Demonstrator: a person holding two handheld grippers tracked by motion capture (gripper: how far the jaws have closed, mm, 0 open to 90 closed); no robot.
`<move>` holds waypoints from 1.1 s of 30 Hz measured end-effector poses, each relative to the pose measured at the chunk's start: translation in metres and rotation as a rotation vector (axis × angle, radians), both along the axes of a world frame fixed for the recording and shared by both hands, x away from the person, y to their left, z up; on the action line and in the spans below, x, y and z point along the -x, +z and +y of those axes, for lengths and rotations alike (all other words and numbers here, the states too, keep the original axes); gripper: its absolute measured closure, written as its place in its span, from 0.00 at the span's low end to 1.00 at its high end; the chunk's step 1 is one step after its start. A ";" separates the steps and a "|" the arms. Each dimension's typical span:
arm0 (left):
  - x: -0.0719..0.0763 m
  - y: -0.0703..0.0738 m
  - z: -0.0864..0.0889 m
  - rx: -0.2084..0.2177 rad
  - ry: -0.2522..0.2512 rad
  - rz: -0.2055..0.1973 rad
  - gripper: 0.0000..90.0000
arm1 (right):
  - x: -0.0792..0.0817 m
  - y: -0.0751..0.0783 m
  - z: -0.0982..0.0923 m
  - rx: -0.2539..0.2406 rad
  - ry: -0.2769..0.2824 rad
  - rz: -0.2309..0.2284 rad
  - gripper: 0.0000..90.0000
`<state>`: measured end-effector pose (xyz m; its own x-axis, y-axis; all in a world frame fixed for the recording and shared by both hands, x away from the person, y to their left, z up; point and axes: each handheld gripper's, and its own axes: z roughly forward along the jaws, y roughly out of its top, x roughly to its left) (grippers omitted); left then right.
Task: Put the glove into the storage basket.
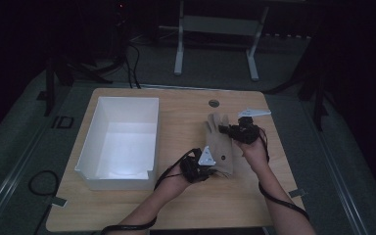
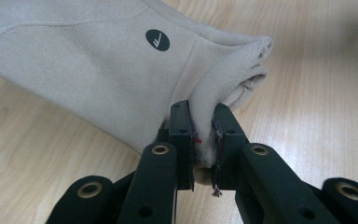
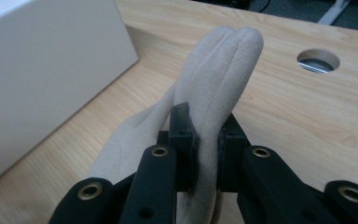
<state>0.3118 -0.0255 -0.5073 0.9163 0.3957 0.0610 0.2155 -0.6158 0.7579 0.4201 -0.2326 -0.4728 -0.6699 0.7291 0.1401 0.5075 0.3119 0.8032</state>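
Two grippers: both clamped on one beige glove (image 1: 222, 145).
Left gripper (image 2: 200, 135): jaws pinch the cuff edge (folded).
Right gripper (image 3: 207, 135): jaws pinch the finger end.
Glove: over the wooden table (image 1: 176, 105), right of the white box (image 1: 122, 142).

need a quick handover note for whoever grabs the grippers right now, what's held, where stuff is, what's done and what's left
Left gripper: shut on the cuff edge of the beige glove, fabric pinched between the jaws.
Right gripper: shut on the glove's finger end.
Glove: stretched between the two grippers, right of the white box; the high view does not settle whether it is clear of the wooden table.
White box: open, nothing visible in it, on the left half of the table.
Done: both ends gripped.
Left, most likely: carry the glove over to the box and release it there. Keep both grips shut until then.
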 end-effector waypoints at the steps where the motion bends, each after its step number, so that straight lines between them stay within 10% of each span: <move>1: 0.000 0.004 0.001 0.000 0.001 -0.005 0.91 | 0.000 0.005 0.001 -0.005 0.001 -0.008 0.89; 33: 0.003 0.081 0.032 -0.020 0.071 -0.090 0.91 | -0.002 0.086 0.035 -0.051 0.043 -0.109 0.89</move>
<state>0.3091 0.0065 -0.4268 0.8766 0.4573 0.1499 0.1911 -0.6166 0.7637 0.4226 -0.1981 -0.3872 -0.7137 0.6931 0.1008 0.4032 0.2890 0.8683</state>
